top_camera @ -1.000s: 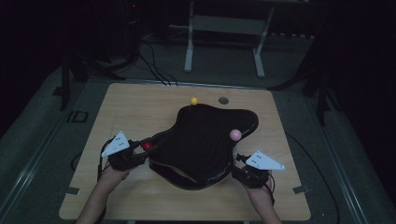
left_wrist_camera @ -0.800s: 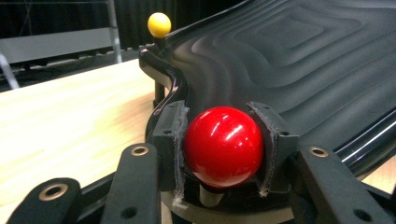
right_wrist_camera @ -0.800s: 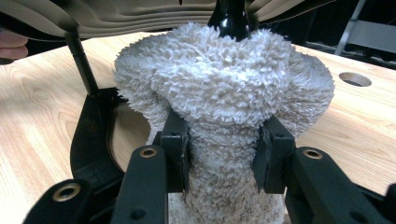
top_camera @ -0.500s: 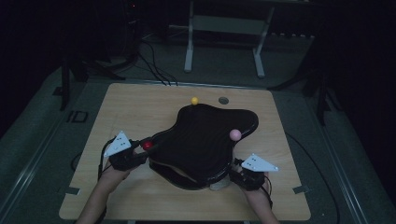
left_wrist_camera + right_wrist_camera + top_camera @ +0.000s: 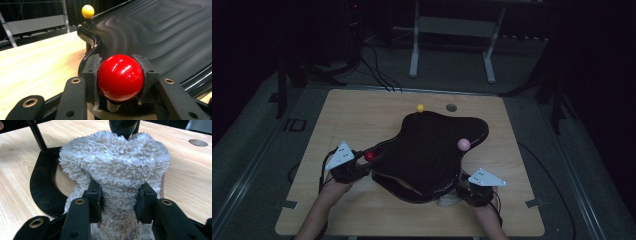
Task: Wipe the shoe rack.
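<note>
- Gripping the red ball (image 5: 120, 77), the left tool (image 5: 362, 167) sits at the black tray's (image 5: 432, 150) lower-left edge.
- Right tool (image 5: 119, 197) clamps a white fluffy cloth (image 5: 115, 167), half hidden under the tray's lower-right rim.
- Dim light blurs the tabletop (image 5: 362, 115).

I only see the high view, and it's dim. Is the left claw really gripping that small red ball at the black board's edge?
Observer: Yes; the left claw has both pads pressed on the sides of the glossy red ball.
Operator: And on the other side?
Observer: The right claw pinches a fluffy white terry cloth.
Operator: Is the black plastic board smooth?
Observer: No, its top is rippled in stepped contour lines.
</note>
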Demonstrator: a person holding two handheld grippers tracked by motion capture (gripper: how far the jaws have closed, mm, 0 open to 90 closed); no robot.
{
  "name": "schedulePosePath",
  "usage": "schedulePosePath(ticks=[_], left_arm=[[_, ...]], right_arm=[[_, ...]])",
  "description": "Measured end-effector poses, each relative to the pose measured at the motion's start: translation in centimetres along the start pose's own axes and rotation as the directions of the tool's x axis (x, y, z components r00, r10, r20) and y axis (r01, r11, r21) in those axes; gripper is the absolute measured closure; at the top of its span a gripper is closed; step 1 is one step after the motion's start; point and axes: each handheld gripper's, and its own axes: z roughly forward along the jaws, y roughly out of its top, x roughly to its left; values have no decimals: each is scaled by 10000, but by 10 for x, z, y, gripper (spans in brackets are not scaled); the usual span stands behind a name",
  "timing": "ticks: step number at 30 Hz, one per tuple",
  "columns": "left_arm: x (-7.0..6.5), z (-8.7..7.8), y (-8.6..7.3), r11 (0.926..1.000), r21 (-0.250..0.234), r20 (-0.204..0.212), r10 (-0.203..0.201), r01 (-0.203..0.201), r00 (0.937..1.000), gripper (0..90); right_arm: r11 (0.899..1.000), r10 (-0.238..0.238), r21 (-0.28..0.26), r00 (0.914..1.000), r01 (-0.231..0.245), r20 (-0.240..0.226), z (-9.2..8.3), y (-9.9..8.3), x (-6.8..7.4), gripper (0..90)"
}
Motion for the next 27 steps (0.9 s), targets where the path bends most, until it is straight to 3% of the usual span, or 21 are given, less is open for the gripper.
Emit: schedulePosePath(ticks=[4,7,15,25,27], left_arm=[[1,0,0,10000,50,41,56,-57,10000,593],[2,-1,0,10000,-1,5,4,-4,10000,593],[4,-2,0,10000,17,-28,73,-73,10000,593],[5,-2,0,10000,10,108,-95,95,9999,594],[5,-2,-1,9999,-32,153,-125,126,9998,593]], right_arm=[[9997,111,201,9999,-111,-2,-2,4,0,625],[9992,-341,238,9990,334,277,-5,13,6,614],[9962,-541,-668,9984,551,166,-26,41,7,589],[9873,-682,-1423,9974,705,214,-40,62,8,543],[9880,-685,-1380,9976,693,100,-41,67,7,535]])
